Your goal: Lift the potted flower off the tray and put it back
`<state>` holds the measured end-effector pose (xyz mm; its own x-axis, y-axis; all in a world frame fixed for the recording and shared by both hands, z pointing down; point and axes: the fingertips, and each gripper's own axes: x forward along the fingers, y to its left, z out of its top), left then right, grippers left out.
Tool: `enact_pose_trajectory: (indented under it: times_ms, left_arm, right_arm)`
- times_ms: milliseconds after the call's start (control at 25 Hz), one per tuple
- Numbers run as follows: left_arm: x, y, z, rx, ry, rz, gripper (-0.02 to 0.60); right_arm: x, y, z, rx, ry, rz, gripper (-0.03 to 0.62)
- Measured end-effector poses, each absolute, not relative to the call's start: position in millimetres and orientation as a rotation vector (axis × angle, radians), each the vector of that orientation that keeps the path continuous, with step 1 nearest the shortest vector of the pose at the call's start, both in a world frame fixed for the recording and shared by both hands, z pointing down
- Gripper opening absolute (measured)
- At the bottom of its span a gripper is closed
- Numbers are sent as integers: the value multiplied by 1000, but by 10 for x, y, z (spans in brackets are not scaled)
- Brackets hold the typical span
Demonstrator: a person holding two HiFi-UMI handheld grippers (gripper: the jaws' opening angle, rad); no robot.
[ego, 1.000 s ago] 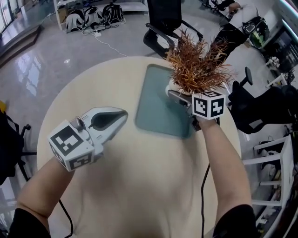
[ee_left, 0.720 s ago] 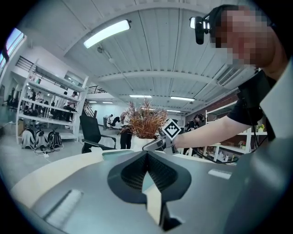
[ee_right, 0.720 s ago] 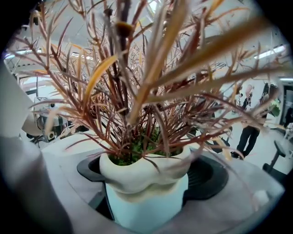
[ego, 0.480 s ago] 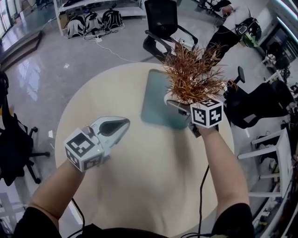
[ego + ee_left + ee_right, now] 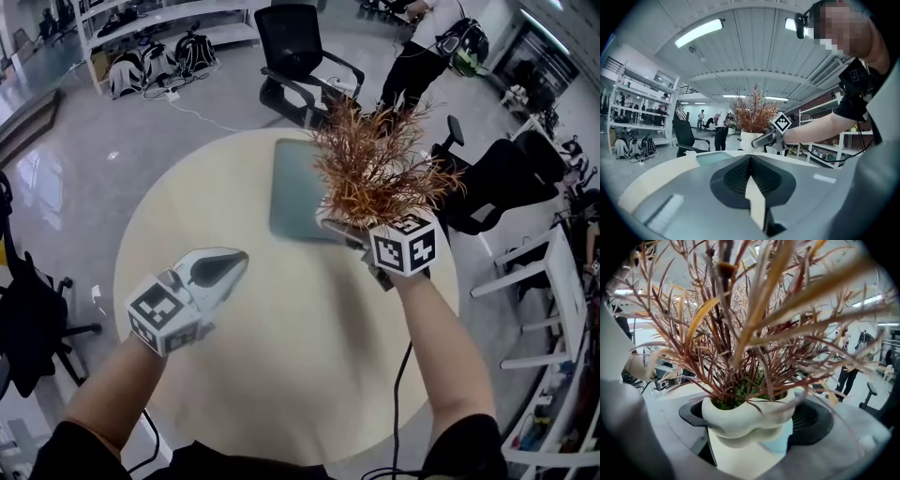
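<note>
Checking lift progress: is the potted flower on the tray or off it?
Off. The right hand-held gripper clamps the potted flower by its pot, in the air, clear of the tray.

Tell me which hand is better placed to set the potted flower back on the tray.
Right. The right tongs grip the potted flower near the tray; the left tongs are shut, empty and farther away.

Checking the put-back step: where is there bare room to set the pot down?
The tray is bare on its left and far parts. The table is bare left of the tray and between the left tool and the right forearm. Crowded: the tray's near right corner, covered by the potted flower in the right tool.
</note>
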<state>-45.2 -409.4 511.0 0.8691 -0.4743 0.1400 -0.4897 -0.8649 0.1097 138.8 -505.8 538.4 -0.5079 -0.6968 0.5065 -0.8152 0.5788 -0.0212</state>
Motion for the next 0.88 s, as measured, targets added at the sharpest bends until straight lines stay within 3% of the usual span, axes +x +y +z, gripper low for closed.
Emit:
enact_pose_trajectory:
  times_ms: [480,880]
  left_arm:
    - [-24,-3190,5036,2863,-820,127,-2]
    - [-66,-2531,5117,2839,-903,145,-2]
  right_arm:
    - [1305,-3832,5321,1078,-2395,329,515]
    - [989,-3021,5633,957,-2429,308,515]
